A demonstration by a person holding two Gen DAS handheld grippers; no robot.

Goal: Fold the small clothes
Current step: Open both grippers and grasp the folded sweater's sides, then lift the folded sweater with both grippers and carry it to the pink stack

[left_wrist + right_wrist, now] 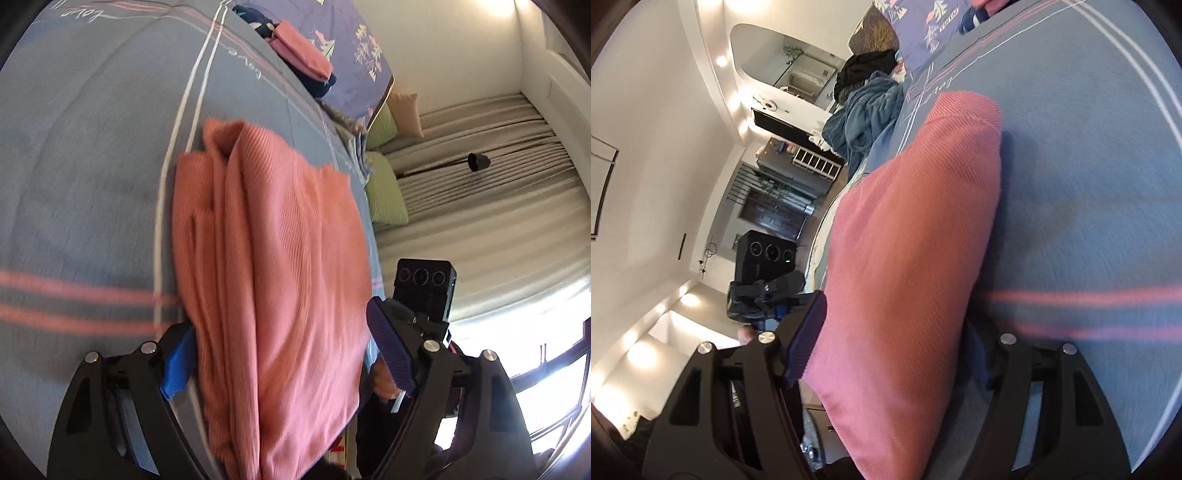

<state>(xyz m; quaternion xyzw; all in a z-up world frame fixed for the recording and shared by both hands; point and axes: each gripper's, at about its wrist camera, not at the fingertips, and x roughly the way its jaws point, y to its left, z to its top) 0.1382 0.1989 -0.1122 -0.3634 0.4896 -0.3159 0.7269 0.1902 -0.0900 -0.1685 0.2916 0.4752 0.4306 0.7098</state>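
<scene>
A folded pink ribbed garment (273,258) lies on the grey-blue bedspread (81,166) and runs back between the jaws of both grippers. My left gripper (280,362) stands wide open around its near end. The blue pad (177,365) is tucked against the bedspread side, and the purple pad (389,354) shows its bare ribbed face on the other side. My right gripper (894,347) is open too, around the same garment (908,236). Its left pad (807,343) is bare at the cloth's edge, and the cloth hides its other pad.
A second folded pink piece (303,51) rests on navy cloth at the far end of the bed, by a purple patterned pillow (354,48). Green cushions (384,192) and curtains lie past the bed's edge. A blue blanket heap (864,118) sits by the bed. The other gripper (764,291) shows alongside.
</scene>
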